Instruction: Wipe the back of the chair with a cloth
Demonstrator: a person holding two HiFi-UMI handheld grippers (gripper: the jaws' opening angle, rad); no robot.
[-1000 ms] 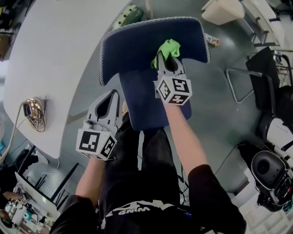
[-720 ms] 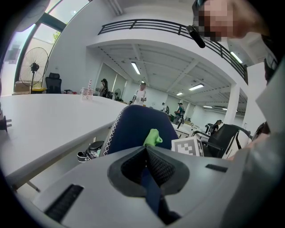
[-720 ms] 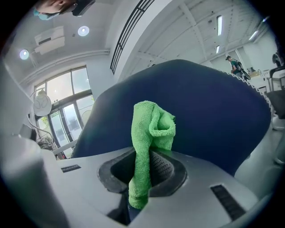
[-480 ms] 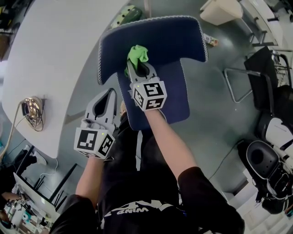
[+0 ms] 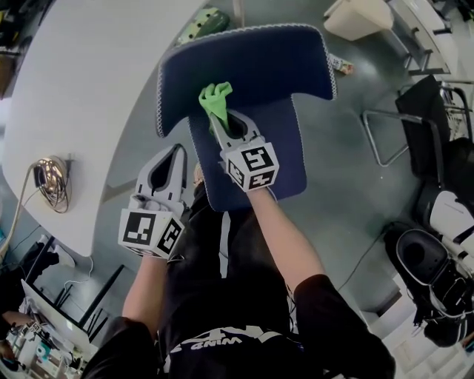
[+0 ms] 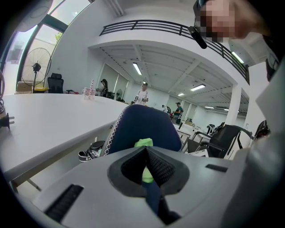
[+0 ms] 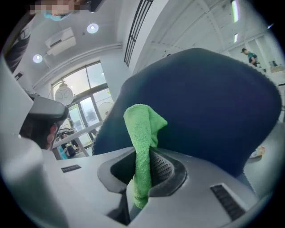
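A dark blue padded chair with white stitched edges stands below me; its backrest point(image 5: 244, 63) rises above the seat point(image 5: 285, 159). My right gripper point(image 5: 217, 112) is shut on a green cloth point(image 5: 214, 98) and presses it on the left part of the backrest point(image 7: 213, 102). In the right gripper view the green cloth point(image 7: 141, 147) hangs pinched between the jaws. My left gripper point(image 5: 178, 152) hangs shut and empty beside the seat's left edge, off the chair. In the left gripper view the backrest point(image 6: 144, 129) and the cloth point(image 6: 143, 143) show ahead.
A large white table point(image 5: 81, 96) curves along the left, with a coil of cable point(image 5: 53, 181) on it. A shoe point(image 5: 207, 21) lies on the floor behind the chair. Black chairs and metal frames point(image 5: 437, 133) crowd the right side.
My right gripper has dragged the cloth leftward across the backrest, from right of centre to the left part. The left gripper has stayed nearly still.
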